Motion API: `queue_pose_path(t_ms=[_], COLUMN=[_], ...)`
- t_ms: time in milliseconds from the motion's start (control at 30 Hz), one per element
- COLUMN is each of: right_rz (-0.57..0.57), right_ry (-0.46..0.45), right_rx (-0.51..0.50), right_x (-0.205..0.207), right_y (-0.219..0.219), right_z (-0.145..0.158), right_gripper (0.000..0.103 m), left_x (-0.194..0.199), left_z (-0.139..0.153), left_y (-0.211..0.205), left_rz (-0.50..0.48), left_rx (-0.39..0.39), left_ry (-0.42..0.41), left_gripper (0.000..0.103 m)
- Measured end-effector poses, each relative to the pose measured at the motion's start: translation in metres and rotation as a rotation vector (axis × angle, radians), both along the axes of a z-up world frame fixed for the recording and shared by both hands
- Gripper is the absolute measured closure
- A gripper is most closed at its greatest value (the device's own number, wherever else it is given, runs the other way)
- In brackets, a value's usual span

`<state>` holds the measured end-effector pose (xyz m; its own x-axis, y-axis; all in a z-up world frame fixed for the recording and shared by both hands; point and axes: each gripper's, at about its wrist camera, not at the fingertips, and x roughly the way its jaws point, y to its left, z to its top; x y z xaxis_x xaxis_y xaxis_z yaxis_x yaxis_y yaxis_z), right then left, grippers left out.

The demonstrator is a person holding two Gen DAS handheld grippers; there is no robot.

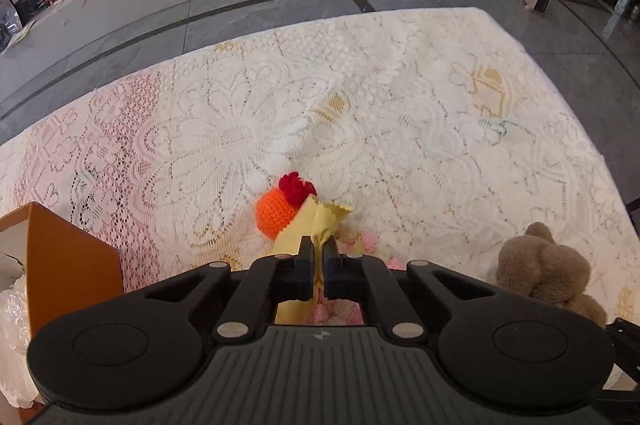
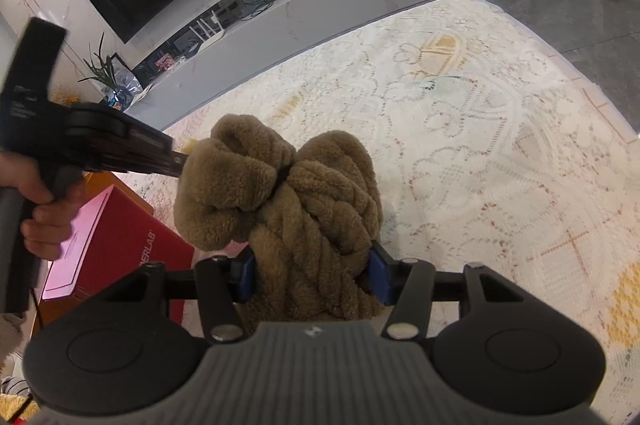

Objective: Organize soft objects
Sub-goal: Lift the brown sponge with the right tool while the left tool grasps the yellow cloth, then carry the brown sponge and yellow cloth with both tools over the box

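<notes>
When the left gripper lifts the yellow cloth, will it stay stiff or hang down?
Likely floppy: the yellow cloth bunches into folds where the left gripper pinches it. It looks thin, so probably light. It may drag the orange crochet ball that it partly covers.

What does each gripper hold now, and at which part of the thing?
The left gripper pinches the yellow cloth at a bunched fold. The right gripper grips the brown plush toy around its lower part.

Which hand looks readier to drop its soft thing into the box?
Left, probably. The left gripper is shut on the yellow cloth, with the orange box just beside it. The right gripper holds the brown plush farther away.
</notes>
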<state>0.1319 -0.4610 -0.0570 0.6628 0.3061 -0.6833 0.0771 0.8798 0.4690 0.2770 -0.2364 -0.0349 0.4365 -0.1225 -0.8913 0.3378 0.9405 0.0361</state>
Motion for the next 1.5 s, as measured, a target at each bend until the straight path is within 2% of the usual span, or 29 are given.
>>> queue_pose_path(t_ms=[100, 200, 267, 367, 567, 667, 800, 967, 1067, 1233, 1367, 1500], right_rz=[-0.003, 0.008, 0.017, 0.017, 0.010, 0.014, 0.016, 0.039, 0.083, 0.219, 0.356, 0.494], right_ry=[0.001, 0.002, 0.003, 0.003, -0.025, -0.056, -0.163, -0.286, -0.326, -0.350, -0.379, -0.391], right_rx=[0.007, 0.004, -0.001, -0.006, -0.005, 0.020, 0.079, 0.118, 0.099, 0.043, 0.030, 0.075], right_x=[0.000, 0.001, 0.001, 0.002, -0.001, -0.008, -0.036, -0.065, -0.076, -0.091, -0.092, -0.087], right_y=[-0.001, 0.001, 0.003, 0.002, 0.005, 0.008, 0.009, 0.011, 0.022, 0.060, 0.104, 0.147], right_z=[0.000, 0.000, -0.001, -0.001, 0.006, 0.016, 0.042, 0.079, 0.098, 0.118, 0.132, 0.141], right_gripper=[0.049, 0.049, 0.049, 0.049, 0.049, 0.049, 0.049, 0.049, 0.049, 0.049, 0.049, 0.049], left_x=[-0.002, -0.003, -0.007, -0.015, -0.030, -0.038, -0.054, -0.085, -0.109, -0.159, -0.193, -0.213], left_z=[0.015, 0.032, 0.042, 0.055, 0.078, 0.091, 0.109, 0.127, 0.139, 0.153, 0.146, 0.130], left_y=[0.006, 0.013, 0.013, 0.011, 0.024, 0.033, 0.052, 0.075, 0.095, 0.146, 0.191, 0.233], left_rz=[0.017, 0.033, 0.020, -0.001, 0.007, -0.004, -0.012, -0.048, -0.067, -0.030, 0.036, 0.150], left_rx=[-0.060, -0.155, -0.168, -0.148, -0.231, -0.269, -0.378, -0.375, -0.385, -0.432, -0.452, -0.451], left_ry=[-0.033, -0.055, -0.081, -0.135, -0.137, -0.130, -0.113, -0.188, -0.257, -0.437, -0.529, -0.570], left_gripper=[0.099, 0.099, 0.099, 0.099, 0.099, 0.099, 0.099, 0.099, 0.099, 0.099, 0.099, 0.099])
